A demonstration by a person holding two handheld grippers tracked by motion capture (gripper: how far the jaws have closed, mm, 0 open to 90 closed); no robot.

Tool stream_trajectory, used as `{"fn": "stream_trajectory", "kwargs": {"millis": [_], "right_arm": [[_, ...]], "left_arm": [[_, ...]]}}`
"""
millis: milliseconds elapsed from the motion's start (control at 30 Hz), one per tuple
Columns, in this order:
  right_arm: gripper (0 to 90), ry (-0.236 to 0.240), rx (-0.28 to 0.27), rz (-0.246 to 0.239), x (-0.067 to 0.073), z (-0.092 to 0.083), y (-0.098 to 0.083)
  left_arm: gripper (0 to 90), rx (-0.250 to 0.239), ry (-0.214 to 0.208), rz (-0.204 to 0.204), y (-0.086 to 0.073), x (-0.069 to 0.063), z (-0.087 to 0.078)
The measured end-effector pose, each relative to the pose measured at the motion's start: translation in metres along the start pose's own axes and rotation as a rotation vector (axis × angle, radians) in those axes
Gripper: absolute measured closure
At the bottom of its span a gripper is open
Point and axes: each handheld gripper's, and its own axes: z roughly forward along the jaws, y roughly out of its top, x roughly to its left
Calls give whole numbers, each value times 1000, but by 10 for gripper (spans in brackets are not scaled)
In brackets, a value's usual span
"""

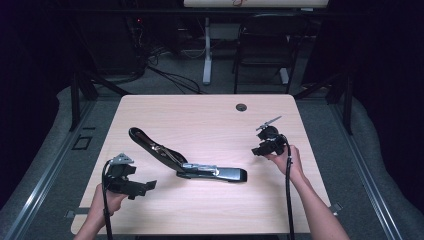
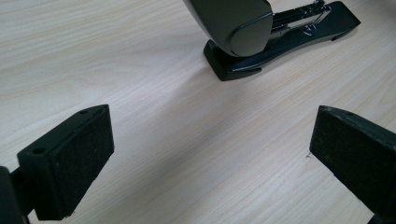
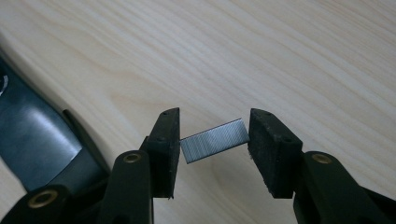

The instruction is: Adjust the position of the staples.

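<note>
Loading the strip of staples (image 3: 214, 140) into the opened stapler (image 1: 187, 159) looks to be the step in hand, and it calls for a level, aligned approach. The right gripper (image 3: 214, 142) pinches the strip end to end between its two jaws, the strip slightly tilted and held above the tabletop (image 3: 280, 56), off to the right of the stapler. The stapler lies near the middle of the tabletop with its lid swung back toward the far left and its metal magazine channel exposed along the base.

The left gripper (image 2: 205, 158) has its jaws spread wide with nothing between them, low over the wood just short of the stapler's base end. A good move for it would be to steady that base so the stapler cannot slide when the strip comes in.

The right gripper would do well to keep its pressure light, since a strip gripped by its ends may buckle or snap. The strip should be turned parallel to the channel, legs down, lowered straight in, and released only once it sits flat in the rail.
</note>
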Motion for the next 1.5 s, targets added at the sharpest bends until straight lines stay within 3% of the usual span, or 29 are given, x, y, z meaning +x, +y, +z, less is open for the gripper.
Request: {"fn": "stream_trajectory", "kwargs": {"millis": [467,533,700,733,933,967,1300,1367,1500], "right_arm": [[545,22,-43,-130,38,-35,-13],[544,33,-29,-148,44,-36,-16],[545,50,7,-205,56,-35,-26],[544,92,71,-225,56,-37,-27],[544,125,114,-284,62,-35,-38],[544,103,48,-277,64,-31,-41],[544,157,93,-384,67,-21,-53],[544,144,121,-415,67,-16,-54],[544,135,152,-422,63,-7,-57]], "left_arm": [[0,-5,2,10,1,0,-1],[0,-6,2,11,1,0,0],[0,-5,2,11,1,-1,0],[0,-3,1,12,1,-1,0],[0,-1,1,13,1,-1,0],[0,0,1,14,1,-1,0],[0,2,2,10,2,-2,3],[0,4,4,12,2,-2,3],[0,6,4,12,2,-2,3]]}}
